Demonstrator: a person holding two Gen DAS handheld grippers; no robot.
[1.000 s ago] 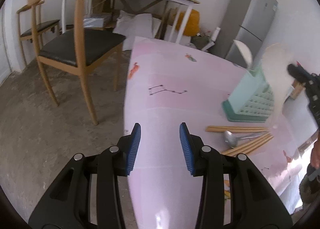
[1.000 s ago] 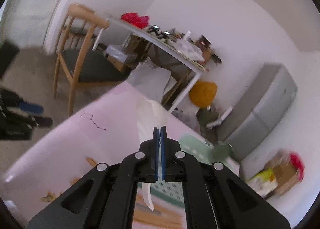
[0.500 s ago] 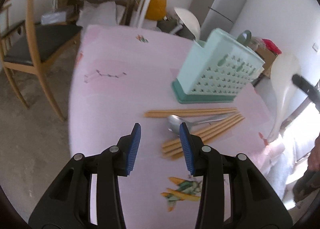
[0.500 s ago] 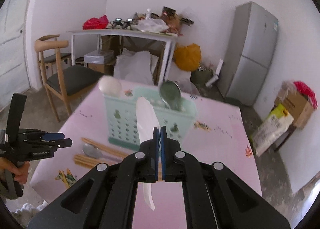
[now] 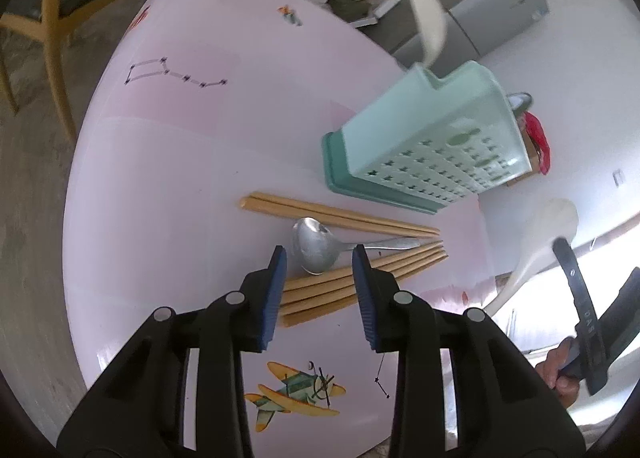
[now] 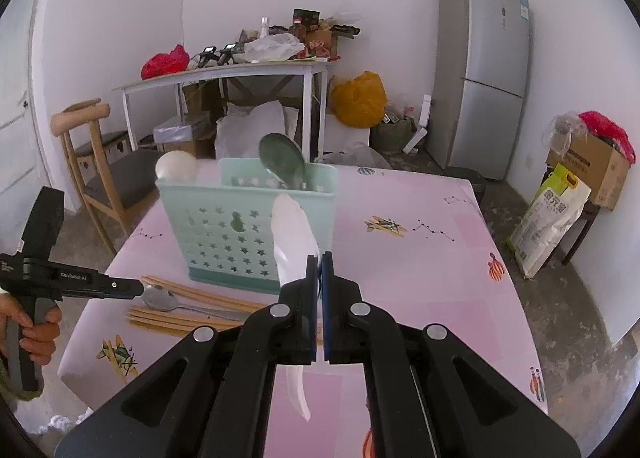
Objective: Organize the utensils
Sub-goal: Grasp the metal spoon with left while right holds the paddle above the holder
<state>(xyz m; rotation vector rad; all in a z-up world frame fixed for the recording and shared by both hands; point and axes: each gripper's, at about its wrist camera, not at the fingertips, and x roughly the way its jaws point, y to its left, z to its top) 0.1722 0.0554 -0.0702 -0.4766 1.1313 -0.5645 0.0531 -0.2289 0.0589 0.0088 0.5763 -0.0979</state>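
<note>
two grippers are at work. the right gripper (image 6: 319, 258) has its fingers pressed together on the handle of a white spoon (image 6: 294, 238), whose bowl rises toward the upper left of the right view and whose handle end hangs out below the fingers. just beyond the bowl stands the caddy (image 6: 248, 225), pale green with star holes, in the middle of that frame; a white spoon head and a green spoon head already poke out of its top. the left gripper (image 5: 320, 258) has its fingers wide apart and holds nothing, low over the centre of the left view. between and just past its blue pads (image 5: 277, 274) lies a metal spoon (image 5: 316, 246) on the table (image 5: 160, 177), its bowl beside the left pad and its handle running right. chopsticks (image 5: 340, 215) lie on either side of it, one pair above and a bundle below, the bundle passing under the gap. whether the pads touch anything, i cannot tell. the step in hand looks like two at once: carrying the white spoon to the caddy and lining up for the metal one. next, the right should lift the spoon over the rim and lower it into a slot; the left should drop and close on the metal spoon alone, clear of the chopsticks.
</note>
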